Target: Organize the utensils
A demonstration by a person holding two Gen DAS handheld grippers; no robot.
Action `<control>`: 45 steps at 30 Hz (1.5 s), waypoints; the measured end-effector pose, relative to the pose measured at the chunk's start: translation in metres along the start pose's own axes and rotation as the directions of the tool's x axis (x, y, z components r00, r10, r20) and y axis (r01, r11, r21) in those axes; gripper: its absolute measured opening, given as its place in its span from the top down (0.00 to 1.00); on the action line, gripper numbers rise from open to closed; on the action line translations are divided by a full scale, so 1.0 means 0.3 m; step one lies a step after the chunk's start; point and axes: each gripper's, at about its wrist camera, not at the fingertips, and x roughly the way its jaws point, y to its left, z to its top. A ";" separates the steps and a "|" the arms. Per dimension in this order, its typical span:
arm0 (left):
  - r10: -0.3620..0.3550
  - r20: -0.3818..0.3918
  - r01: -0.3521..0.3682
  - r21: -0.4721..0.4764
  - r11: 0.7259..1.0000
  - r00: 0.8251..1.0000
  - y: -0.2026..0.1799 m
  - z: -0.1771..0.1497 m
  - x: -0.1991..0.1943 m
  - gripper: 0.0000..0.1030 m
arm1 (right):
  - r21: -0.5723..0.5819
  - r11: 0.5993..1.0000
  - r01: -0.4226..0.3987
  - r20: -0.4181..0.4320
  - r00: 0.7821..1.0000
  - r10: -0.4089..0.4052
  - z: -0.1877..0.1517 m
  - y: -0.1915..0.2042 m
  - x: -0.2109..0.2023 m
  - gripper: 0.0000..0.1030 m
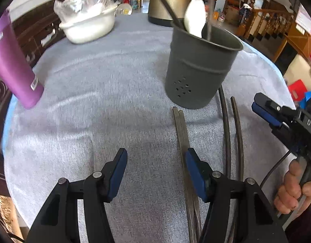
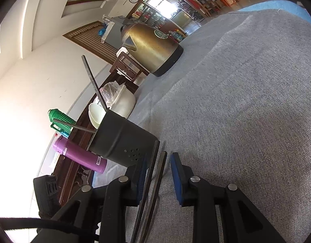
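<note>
A dark grey utensil holder (image 1: 200, 68) stands on the grey cloth and holds a white spoon (image 1: 195, 18) and two dark sticks. It also shows in the right wrist view (image 2: 123, 141). Two pairs of chopsticks lie on the cloth in front of it: a metal pair (image 1: 180, 129) and a dark pair (image 1: 232, 133). My left gripper (image 1: 155, 174) is open and empty, its right finger over the metal pair. My right gripper (image 2: 158, 180) is open, tilted sideways, its fingers straddling a pair of chopsticks (image 2: 153, 182) on the cloth. It also shows in the left wrist view (image 1: 265, 114).
A purple flask (image 1: 14, 64) stands at the left. A white bowl under plastic wrap (image 1: 88, 22) and a brass kettle (image 1: 169, 0) stand at the back. The round table's edge (image 1: 276, 66) curves close on the right. A green jug (image 2: 61, 123) stands beyond the table.
</note>
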 end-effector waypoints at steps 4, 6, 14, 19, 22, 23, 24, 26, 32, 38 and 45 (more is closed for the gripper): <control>0.035 0.006 -0.035 0.014 0.999 0.999 -0.007 -0.003 -0.011 0.40 | -0.005 1.000 0.004 -0.001 1.000 -0.004 -0.002 0.004 0.001 0.74; 0.043 0.004 -0.043 0.016 0.999 0.999 0.005 -0.002 -0.013 0.40 | 0.000 1.000 0.004 -0.001 1.000 -0.004 -0.001 0.001 0.001 0.74; 0.012 -0.018 -0.011 0.037 0.999 1.000 -0.037 -0.024 -0.015 0.40 | 0.015 1.000 0.002 -0.001 1.000 -0.002 -0.001 -0.005 0.001 0.74; 0.009 -0.030 -0.008 0.047 0.999 1.000 -0.050 -0.047 -0.022 0.40 | 0.013 1.000 0.005 0.000 1.000 -0.005 -0.001 -0.006 0.001 0.74; -0.011 -0.034 0.012 0.026 1.000 0.999 -0.040 -0.073 -0.034 0.40 | 0.013 1.000 0.005 0.000 1.000 -0.005 0.000 -0.006 0.000 0.74; -0.014 -0.035 0.015 0.025 1.000 0.999 -0.033 -0.080 -0.032 0.40 | 0.011 1.000 0.005 0.000 1.000 -0.005 0.000 -0.005 0.000 0.74; -0.015 -0.036 0.016 0.025 1.000 0.999 -0.030 -0.087 -0.035 0.40 | 0.008 1.000 0.006 0.000 1.000 -0.006 0.000 -0.005 0.001 0.74; -0.013 -0.038 0.014 0.020 1.000 0.999 -0.019 -0.103 -0.041 0.40 | 0.003 1.000 0.008 0.000 1.000 -0.008 -0.001 -0.003 0.001 0.74; 0.012 -0.065 -0.007 0.074 0.997 0.998 -0.055 -0.138 -0.037 0.41 | 0.009 1.000 0.009 -0.002 1.000 -0.009 -0.002 -0.006 0.002 0.74; 0.007 -0.051 -0.005 0.046 0.999 0.999 -0.035 -0.119 -0.029 0.45 | 0.008 1.000 0.008 -0.003 1.000 -0.008 -0.002 -0.003 0.004 0.74; -0.002 -0.046 0.003 0.019 1.000 0.999 -0.027 -0.032 0.014 0.68 | 0.017 1.000 0.008 -0.003 1.000 -0.008 -0.001 -0.009 0.002 0.74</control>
